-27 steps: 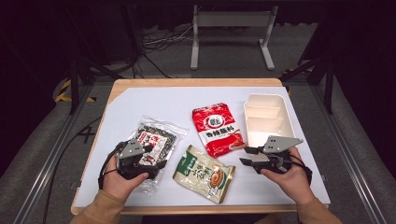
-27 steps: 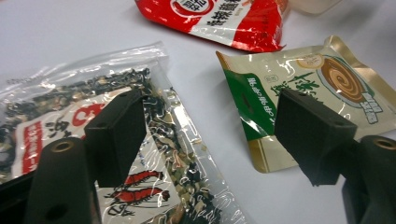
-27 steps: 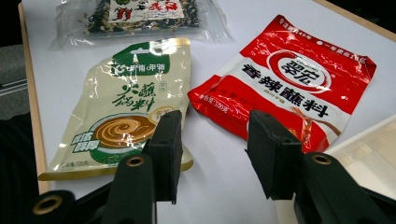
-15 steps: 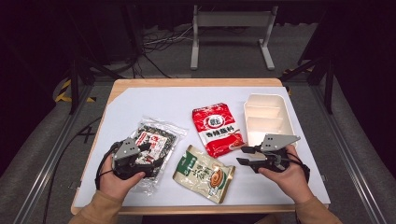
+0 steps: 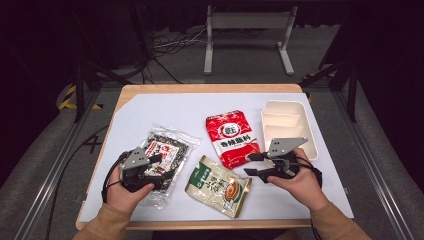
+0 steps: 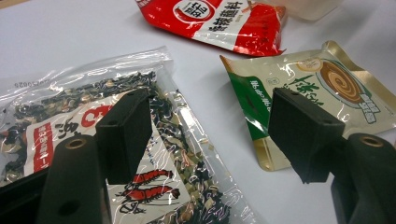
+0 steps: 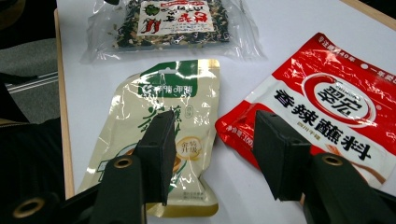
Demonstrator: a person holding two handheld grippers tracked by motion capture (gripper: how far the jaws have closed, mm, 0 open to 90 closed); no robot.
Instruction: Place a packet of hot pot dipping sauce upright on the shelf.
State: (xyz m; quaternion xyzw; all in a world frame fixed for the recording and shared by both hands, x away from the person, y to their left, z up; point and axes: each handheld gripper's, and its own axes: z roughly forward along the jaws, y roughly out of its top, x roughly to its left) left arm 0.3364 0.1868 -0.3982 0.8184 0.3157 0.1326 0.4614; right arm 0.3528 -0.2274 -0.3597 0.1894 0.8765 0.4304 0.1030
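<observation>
Left hand-held gripper point(image 5: 159, 161) hovering, jaws apart, over clear seaweed packet point(image 5: 162, 152) on worktop point(image 5: 165, 112); possibly touching, unclear. Right hand-held gripper point(image 5: 252, 165) gaping between green pouch point(image 5: 218, 185) and red pouch point(image 5: 232, 137). Advise pinching a flat edge squarely.

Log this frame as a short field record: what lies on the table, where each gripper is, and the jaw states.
surface: white table
clear seaweed packet: left, under the left gripper
green-gold pouch: front centre
red packet: centre
divided tray: right, compartments look empty
left gripper: open, over the seaweed packet's edge, nothing held
right gripper: open, above the gap between pouch and red packet, nothing held
</observation>
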